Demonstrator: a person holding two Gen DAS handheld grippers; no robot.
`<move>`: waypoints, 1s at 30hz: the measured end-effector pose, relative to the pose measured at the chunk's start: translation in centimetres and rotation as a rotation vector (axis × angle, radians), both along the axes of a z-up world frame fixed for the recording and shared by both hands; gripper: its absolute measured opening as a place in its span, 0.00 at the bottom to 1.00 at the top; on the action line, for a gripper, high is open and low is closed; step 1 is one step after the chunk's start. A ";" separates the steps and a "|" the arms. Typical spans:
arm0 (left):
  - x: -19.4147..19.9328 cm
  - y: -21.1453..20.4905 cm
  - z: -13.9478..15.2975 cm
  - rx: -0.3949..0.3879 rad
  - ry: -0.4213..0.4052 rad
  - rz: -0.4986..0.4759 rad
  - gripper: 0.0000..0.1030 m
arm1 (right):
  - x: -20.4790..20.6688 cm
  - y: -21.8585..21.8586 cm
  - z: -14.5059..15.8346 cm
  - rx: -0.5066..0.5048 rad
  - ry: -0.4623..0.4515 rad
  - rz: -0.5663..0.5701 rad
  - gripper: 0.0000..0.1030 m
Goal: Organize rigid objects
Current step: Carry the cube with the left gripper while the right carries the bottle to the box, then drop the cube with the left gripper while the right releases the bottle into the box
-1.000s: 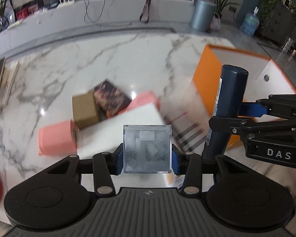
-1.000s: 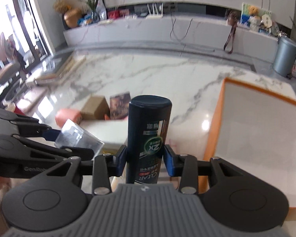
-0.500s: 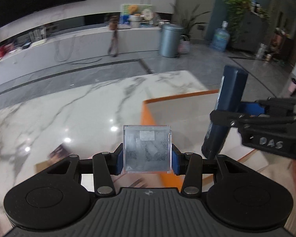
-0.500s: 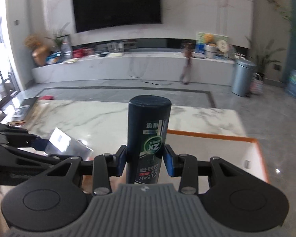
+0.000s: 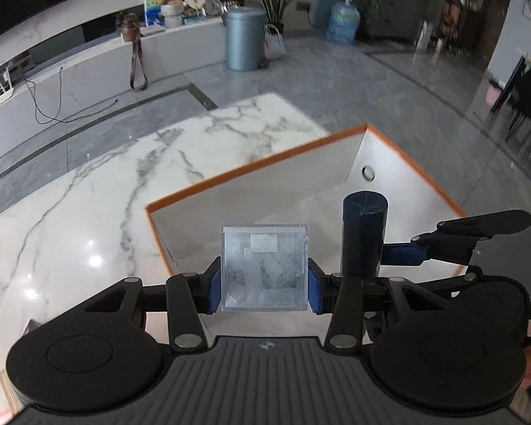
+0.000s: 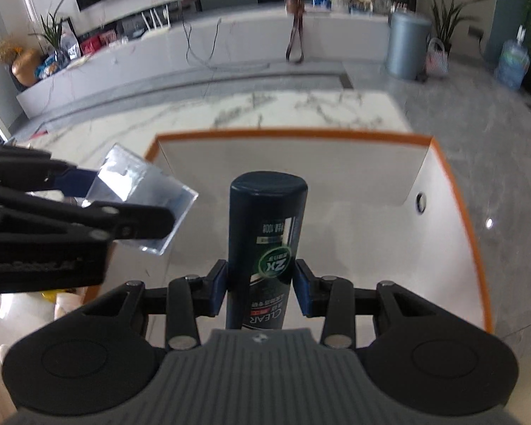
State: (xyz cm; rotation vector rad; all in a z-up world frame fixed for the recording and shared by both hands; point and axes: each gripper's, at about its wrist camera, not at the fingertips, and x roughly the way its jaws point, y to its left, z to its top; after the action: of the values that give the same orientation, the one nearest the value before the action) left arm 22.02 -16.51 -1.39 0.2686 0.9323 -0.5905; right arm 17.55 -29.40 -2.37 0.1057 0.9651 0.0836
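Bottle [image 6: 265, 248], dark, upright, clenched in right gripper [image 6: 262, 283], hanging over open orange-rimmed box [image 6: 453, 184]. Clear case [image 5: 263, 267] grasped in left gripper [image 5: 263, 283], over box's near-left corner. Box interior looks bare, sits on marble tabletop [image 5: 88, 212]. Step in hand, my read: carry-to-box, both items not yet set down. Next move calls for lowering each inside walls, keeping grippers apart, then letting go.

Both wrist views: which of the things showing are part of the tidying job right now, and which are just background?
In the job:
- clear plastic box, clamped in the left gripper
- dark bottle, clamped in the right gripper
- orange-rimmed white box below both

Just lying about:
- grey bin
- water jug
- potted plant
- marble table
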 end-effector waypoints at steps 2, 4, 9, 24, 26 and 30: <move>0.6 -0.6 -1.1 0.022 0.015 -0.014 0.50 | 1.0 -0.3 -1.1 0.016 0.039 -0.001 0.38; 1.0 -0.8 -1.9 0.043 0.021 -0.017 0.50 | 1.8 -0.3 -2.0 0.022 0.073 0.001 0.38; 2.2 -0.8 -3.2 0.058 0.038 -0.003 0.50 | 3.7 -0.5 -3.8 0.032 0.116 0.013 0.38; 4.1 -1.2 -5.2 0.172 -0.004 -0.055 0.50 | 9.3 -1.5 -6.1 0.078 0.217 -0.036 0.22; 3.9 -1.6 -5.5 0.200 -0.013 -0.075 0.50 | 9.1 -1.6 -5.9 0.066 0.203 -0.039 0.23; 3.2 -2.6 -6.5 0.290 -0.050 -0.135 0.50 | 7.9 -1.7 -5.8 0.011 0.157 -0.040 0.34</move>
State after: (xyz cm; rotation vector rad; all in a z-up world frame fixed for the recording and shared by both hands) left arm 25.19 -19.12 -7.93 0.6080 0.9562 -0.5689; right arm 25.48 -31.10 -8.14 0.1430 1.1193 0.0438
